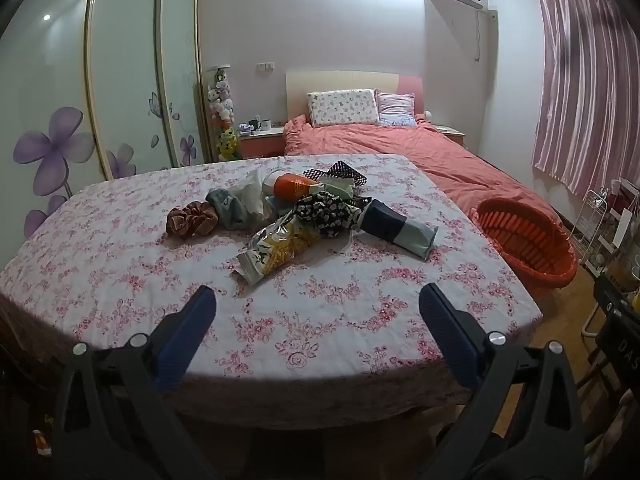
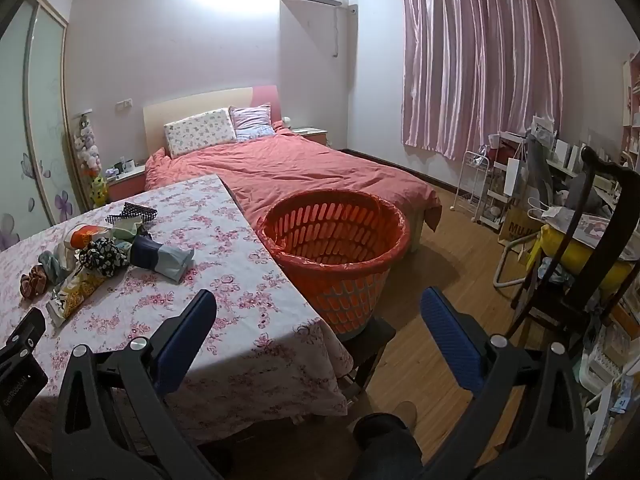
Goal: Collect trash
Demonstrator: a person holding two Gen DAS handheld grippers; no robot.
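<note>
A pile of things lies mid-table on the floral cloth: a yellow snack wrapper, an orange-and-white cup, a dark blue and grey packet, a clear plastic bag, a brown scrunchie and a black-and-white patterned cloth. The pile also shows in the right wrist view, with the wrapper and packet. An orange slatted basket stands off the table's right edge. My left gripper is open and empty above the near table. My right gripper is open and empty near the table's corner.
A bed with a coral cover lies behind the table. A dark wooden chair with a yellow bag, white racks and clutter fill the right side. Wardrobe doors stand on the left. Wooden floor lies between basket and chair.
</note>
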